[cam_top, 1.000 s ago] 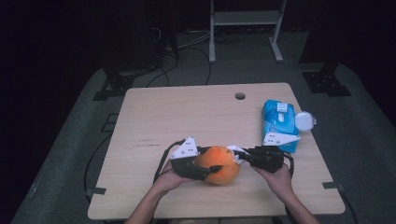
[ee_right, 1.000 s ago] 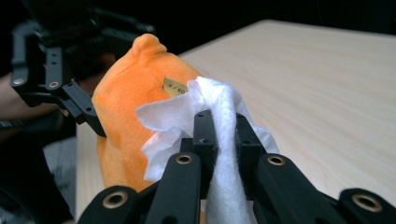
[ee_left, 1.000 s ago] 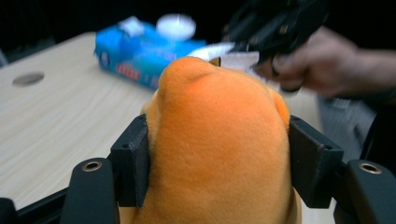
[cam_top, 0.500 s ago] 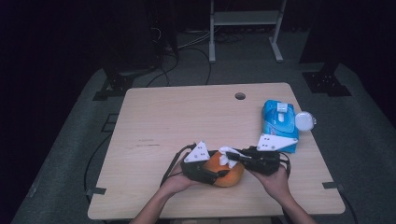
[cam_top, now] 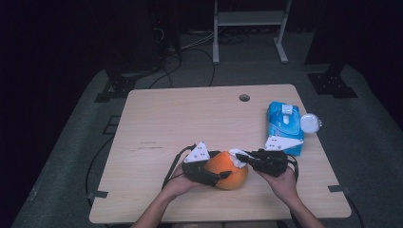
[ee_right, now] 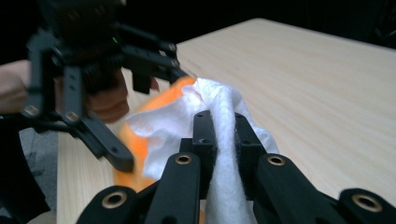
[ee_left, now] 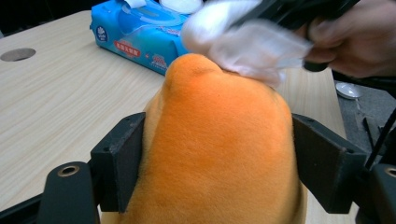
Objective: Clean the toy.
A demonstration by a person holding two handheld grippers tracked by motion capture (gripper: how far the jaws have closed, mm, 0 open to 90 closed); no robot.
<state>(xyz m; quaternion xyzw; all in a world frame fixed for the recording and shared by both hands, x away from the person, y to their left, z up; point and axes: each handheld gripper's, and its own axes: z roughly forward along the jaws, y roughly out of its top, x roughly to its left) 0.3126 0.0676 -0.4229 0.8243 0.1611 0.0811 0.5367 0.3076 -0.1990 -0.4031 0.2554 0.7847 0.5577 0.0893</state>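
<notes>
Left gripper (cam_top: pixel 209 175), jaws just widening, loosely brackets the fuzzy orange plush toy (ee_left: pixel 219 144); right gripper (ee_right: pixel 219 130), clenched on a white wipe (ee_right: pixel 224 154), rubs its top beside the blue wipes pack (cam_top: pixel 283 124), likely finishing.

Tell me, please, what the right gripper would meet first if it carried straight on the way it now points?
Most likely the orange plush toy: the right gripper, shut on a white wipe, points leftward at it, with the wipe already on its top. Beyond sits the left gripper.

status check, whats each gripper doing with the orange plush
Left gripper jaws around orange plush, just been opening. Right gripper shut on white wipe, pressed on plush top. Blue wipes pack clear, behind.
</notes>
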